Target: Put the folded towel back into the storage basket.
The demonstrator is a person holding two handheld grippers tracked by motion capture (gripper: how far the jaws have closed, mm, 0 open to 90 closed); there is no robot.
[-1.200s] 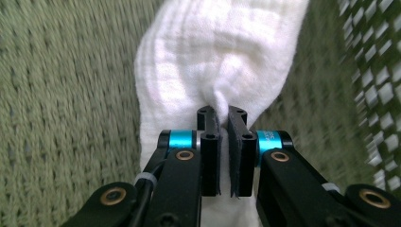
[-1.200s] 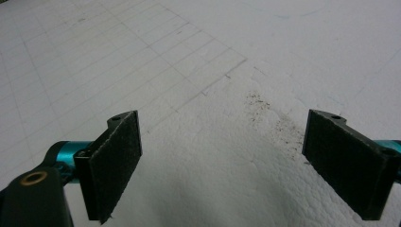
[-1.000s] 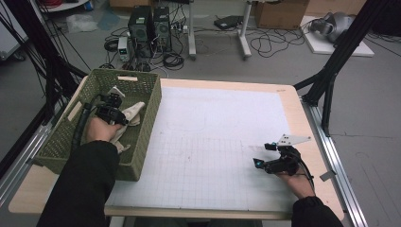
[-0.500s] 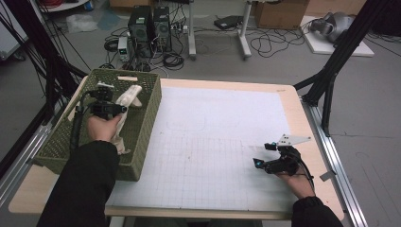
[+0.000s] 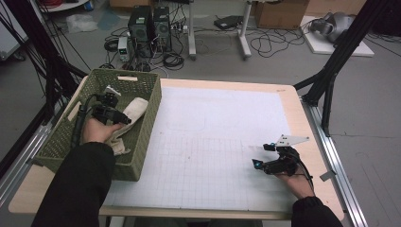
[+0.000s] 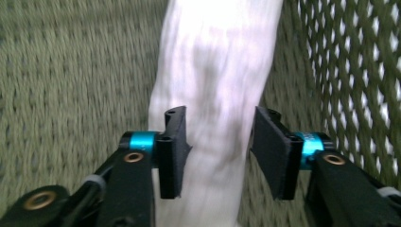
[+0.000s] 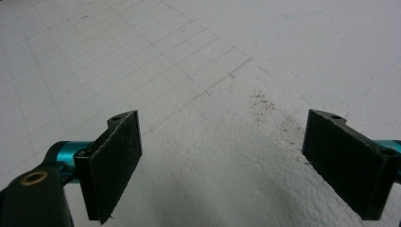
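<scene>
**Cloth let go in the basket**

The left gripper [image 6: 217,151] has just been opening; its jaws now stand apart, straddling the white cloth [image 6: 215,71] lying in the green basket [image 5: 142,156]. The right gripper [image 7: 236,165] rests spread over the mat [image 7: 213,47]. Next, likely: lift the left clear without snagging the cloth.
</scene>
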